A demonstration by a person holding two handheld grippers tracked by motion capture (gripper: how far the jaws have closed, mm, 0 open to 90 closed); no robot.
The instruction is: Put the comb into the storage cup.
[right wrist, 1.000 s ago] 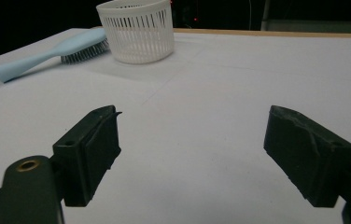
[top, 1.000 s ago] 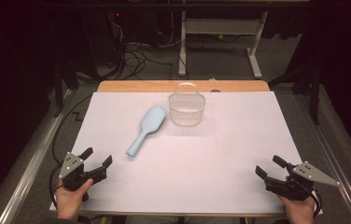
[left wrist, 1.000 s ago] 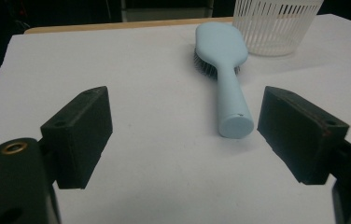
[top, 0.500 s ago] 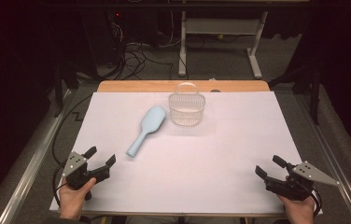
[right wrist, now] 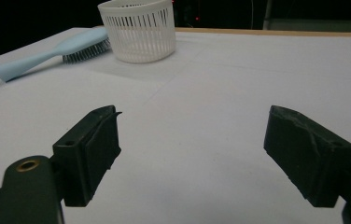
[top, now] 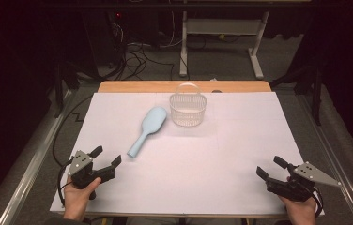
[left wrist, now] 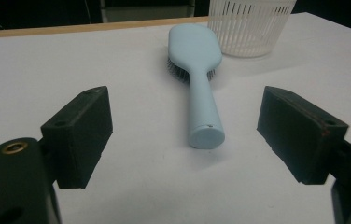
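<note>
A light blue hairbrush [top: 147, 129] lies bristles down on the white table cover, its handle end pointing toward the front left. In the left gripper view the hairbrush [left wrist: 197, 79] lies straight ahead, handle end just beyond the jaws. A white slotted basket [top: 188, 108] stands upright right of the brush head, also seen as the basket [left wrist: 249, 24] and the basket [right wrist: 137, 29]. My left gripper [top: 106, 157] is open near the front left corner, a short way from the handle. My right gripper [top: 272, 167] is open at the front right, nothing between its jaws. The hairbrush [right wrist: 47, 52] shows far left there.
The white cover [top: 240, 140] spans the table, with a wooden strip [top: 184, 86] at the far edge. Metal rails run along both sides. Cables and a desk frame [top: 221, 28] stand on the dark floor beyond.
My left gripper has moved slightly forward and right toward the brush handle. The right gripper, brush and basket have stayed put.
</note>
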